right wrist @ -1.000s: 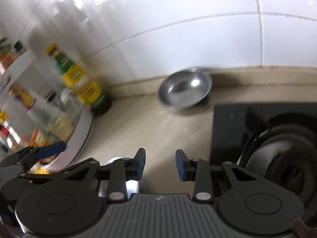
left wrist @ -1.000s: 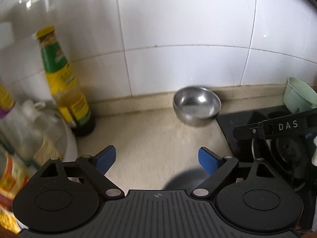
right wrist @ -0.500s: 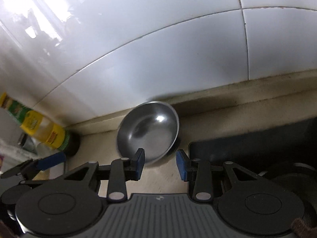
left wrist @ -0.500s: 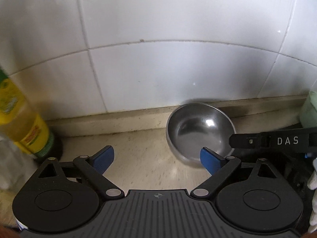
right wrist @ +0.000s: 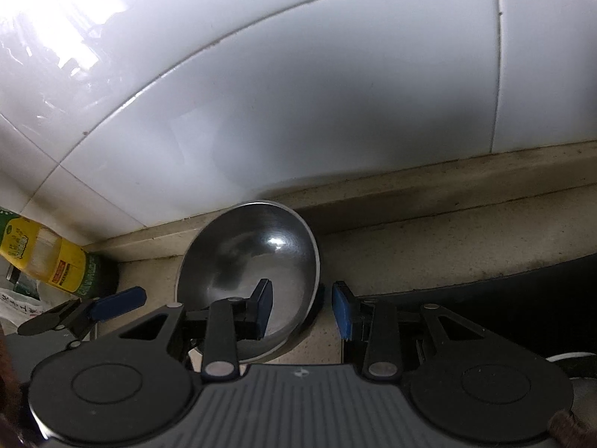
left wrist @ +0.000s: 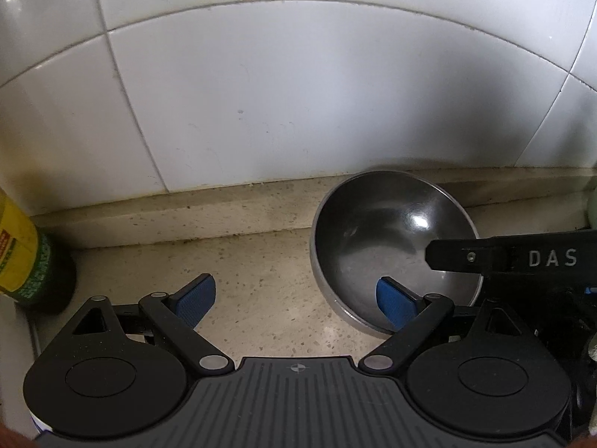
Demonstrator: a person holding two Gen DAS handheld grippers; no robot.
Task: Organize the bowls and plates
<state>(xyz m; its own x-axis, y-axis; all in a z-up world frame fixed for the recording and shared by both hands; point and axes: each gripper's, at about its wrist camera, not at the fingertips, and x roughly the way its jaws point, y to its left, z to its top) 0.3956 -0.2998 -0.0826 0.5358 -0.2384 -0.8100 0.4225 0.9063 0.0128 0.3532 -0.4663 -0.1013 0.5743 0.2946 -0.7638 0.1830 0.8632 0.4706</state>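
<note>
bowl (right wrist: 248,272) at far wall on table (left wrist: 261,276) | right gripper (right wrist: 302,308) straddles right rim, narrow gap, not clamped | left gripper (left wrist: 296,300) wide open, empty

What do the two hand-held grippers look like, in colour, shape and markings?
Both look alike. The left hand-held gripper has a black ribbed body, two round black discs, black linkage arms with silver pins, and blue pads on its fingers. The right hand-held gripper is built the same; seen from the left wrist camera, its side bears white letters "DAS".
</note>
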